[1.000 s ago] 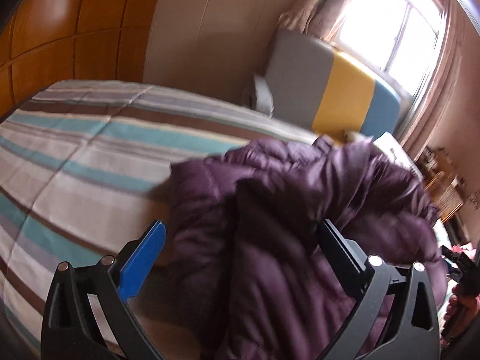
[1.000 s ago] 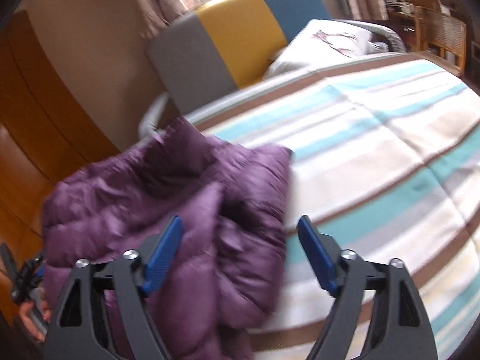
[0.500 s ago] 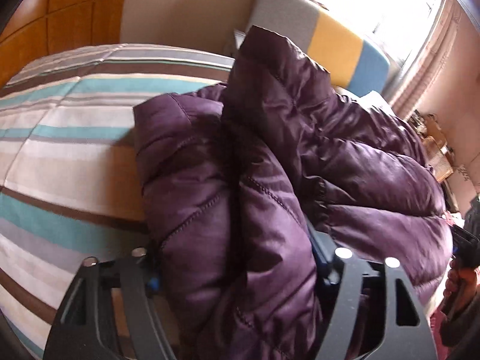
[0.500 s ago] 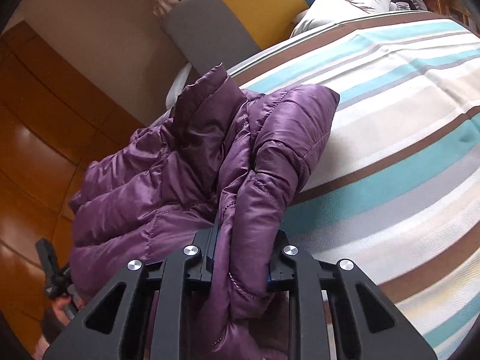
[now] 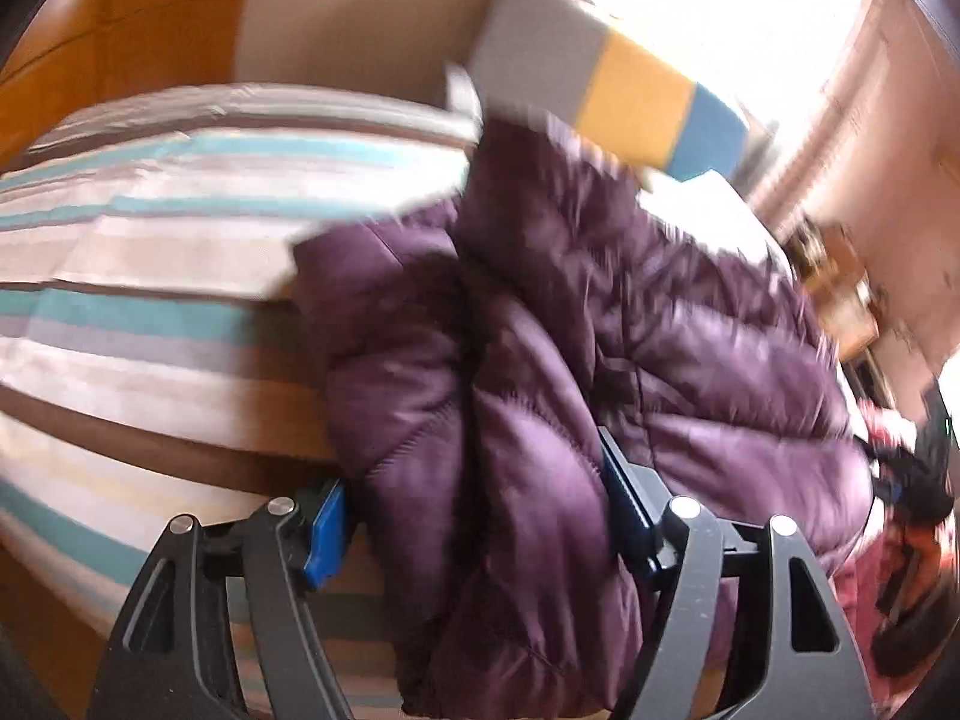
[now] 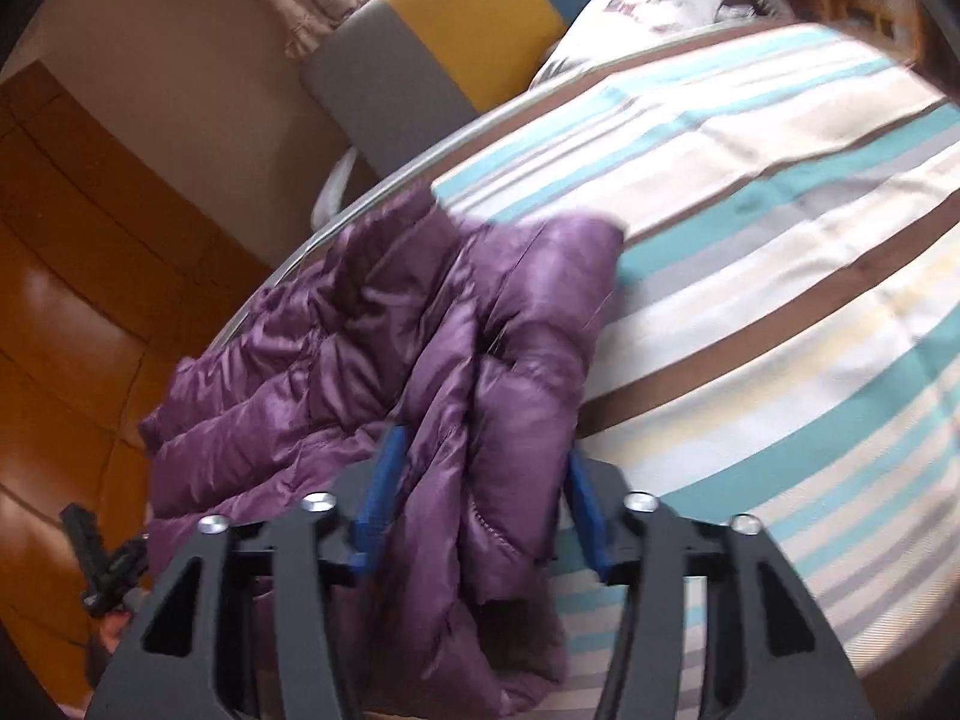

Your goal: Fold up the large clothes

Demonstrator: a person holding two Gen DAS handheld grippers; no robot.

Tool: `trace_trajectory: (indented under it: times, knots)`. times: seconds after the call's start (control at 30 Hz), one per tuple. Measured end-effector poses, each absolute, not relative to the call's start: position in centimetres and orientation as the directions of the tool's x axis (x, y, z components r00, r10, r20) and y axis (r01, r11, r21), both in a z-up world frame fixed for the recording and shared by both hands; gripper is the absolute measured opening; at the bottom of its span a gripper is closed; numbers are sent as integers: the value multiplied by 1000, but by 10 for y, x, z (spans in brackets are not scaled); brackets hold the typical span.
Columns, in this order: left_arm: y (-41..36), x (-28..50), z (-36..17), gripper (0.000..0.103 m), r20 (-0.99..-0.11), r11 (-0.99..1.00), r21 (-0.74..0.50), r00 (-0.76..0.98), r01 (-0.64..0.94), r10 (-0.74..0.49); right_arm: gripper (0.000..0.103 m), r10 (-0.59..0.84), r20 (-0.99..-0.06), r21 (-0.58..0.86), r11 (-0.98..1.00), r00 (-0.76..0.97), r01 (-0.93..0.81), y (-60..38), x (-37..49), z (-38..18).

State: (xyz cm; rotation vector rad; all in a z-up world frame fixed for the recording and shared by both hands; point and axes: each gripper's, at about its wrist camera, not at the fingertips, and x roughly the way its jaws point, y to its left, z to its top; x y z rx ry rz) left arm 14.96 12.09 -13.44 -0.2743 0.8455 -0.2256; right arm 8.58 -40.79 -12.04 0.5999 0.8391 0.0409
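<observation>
Left wrist view shows the left tongs [image 5: 480, 516] with their blue-padded fingers [image 5: 324, 531] set on either side of a thick fold of the purple puffer jacket [image 5: 600, 348]; the padding fills the gap and touches both pads, so they grip it. Ahead of these tongs the jacket lies bunched in quilted folds on the striped bed cover [image 5: 150, 276], which spreads away to their left. Beyond the jacket stands a headboard [image 5: 606, 78] in grey, yellow and blue panels under a bright window [image 5: 720, 6]. Right wrist view shows the right tongs [image 6: 474, 510] closed narrowly on another bulky fold of the same jacket [image 6: 420, 348], the blue pads [image 6: 384, 498] pressed into the fabric on both sides. From these tongs the jacket runs forward and to their left, toward the bed's edge beside the wooden wall panels [image 6: 72, 300]; the striped cover [image 6: 750, 300] stretches off to their right. A white pillow [image 6: 648, 12] lies far ahead, just beside the headboard [image 6: 444, 42]. Both views are motion-blurred.
</observation>
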Motion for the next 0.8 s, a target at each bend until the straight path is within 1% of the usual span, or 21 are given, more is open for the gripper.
trace_trajectory:
  times: [0.03,0.07,0.13,0.17,0.2,0.27,0.3,0.4,0.43,0.47,0.5,0.53,0.57,0.6,0.67,0.73,0.8]
  knots:
    - [124,146,-126,75,-687,947,-314,674,60,-271,56,205,-677,479,851,707,213,-409,81,-110]
    - [124,143,-116,82,-664,954,-296,710,38,-234,57,164,-663,452,865,730,216,-408,77,-100]
    - [116,136,-92,86,-605,964,-264,771,43,-200,57,120,-632,405,893,765,194,-401,79,-80]
    - [108,136,-82,89,-589,967,-245,782,65,-202,62,127,-618,395,903,776,167,-394,82,-72]
    - [98,140,-74,91,-584,970,-221,783,99,-213,67,164,-613,396,911,773,120,-383,89,-65]
    - [75,149,-69,92,-604,967,-192,756,170,-253,69,215,-631,384,921,745,59,-365,115,-62]
    - [57,157,-71,92,-631,964,-162,729,210,-265,69,228,-648,359,933,727,28,-351,125,-61]
    - [23,178,-82,92,-685,958,-100,680,269,-262,69,200,-734,233,972,649,-36,-305,160,-69]
    - [10,187,-90,90,-717,953,-78,648,292,-257,69,189,-760,209,977,621,-41,-297,170,-75]
    - [-3,193,-97,80,-742,949,-61,622,310,-251,56,190,-784,204,978,591,-43,-289,178,-81]
    - [-11,194,-102,74,-759,946,-48,605,320,-243,44,192,-794,206,978,577,-42,-287,182,-87]
    - [-16,200,-108,63,-773,944,-46,587,326,-240,25,191,-804,204,978,563,-40,-284,187,-92]
    - [-21,200,-109,47,-775,940,-59,578,336,-255,14,188,-810,197,979,555,-44,-279,187,-96]
    - [-23,200,-108,42,-776,936,-77,569,343,-272,9,183,-813,186,981,552,-51,-278,187,-97]
    - [-26,195,-102,10,-772,936,-89,570,341,-281,4,184,-805,180,982,564,-63,-279,187,-92]
    - [-23,192,-91,6,-758,933,-101,581,345,-296,4,187,-788,186,981,586,-63,-283,184,-82]
    - [-18,190,-77,6,-730,935,-108,611,338,-305,4,185,-762,182,981,621,-68,-287,179,-66]
